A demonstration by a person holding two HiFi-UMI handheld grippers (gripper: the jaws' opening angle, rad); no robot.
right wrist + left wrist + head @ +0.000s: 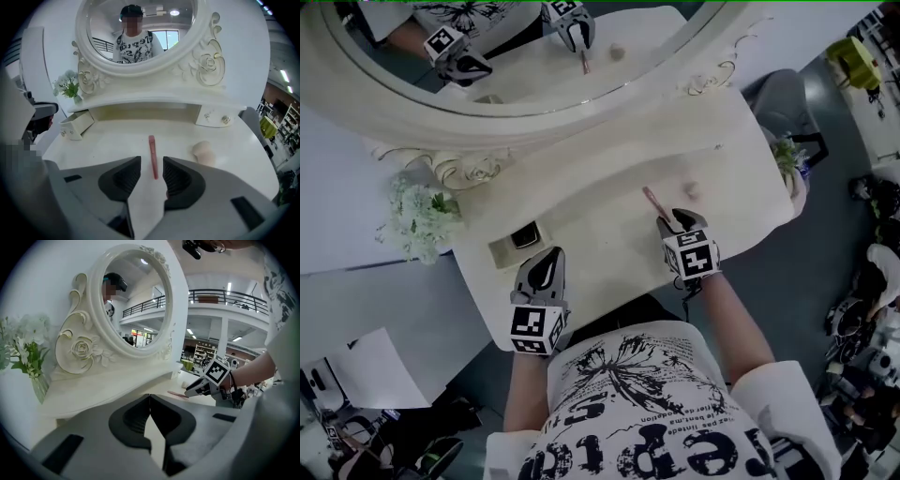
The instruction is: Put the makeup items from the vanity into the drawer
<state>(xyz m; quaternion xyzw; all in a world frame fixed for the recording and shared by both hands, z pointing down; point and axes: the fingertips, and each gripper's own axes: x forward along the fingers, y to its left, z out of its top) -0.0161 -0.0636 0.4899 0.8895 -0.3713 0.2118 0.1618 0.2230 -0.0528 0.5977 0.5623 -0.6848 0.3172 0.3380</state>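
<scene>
Pink and slim, the makeup stick (152, 157) lies on the vanity top (108, 145) well right of the open drawer (77, 124), its near end between the right gripper's (152, 171) parted jaws, pads clear of it. A beige sponge (202, 151) sits farther right; the left gripper (150, 401), clenched empty, hovers beside the drawer.

The grey left gripper (548, 255), on a bare forearm (523, 394), points forward and slightly down, its jaws closed together. The grey right gripper (667, 223) tilts more steeply, jaws apart, seemingly clamping nothing.
</scene>
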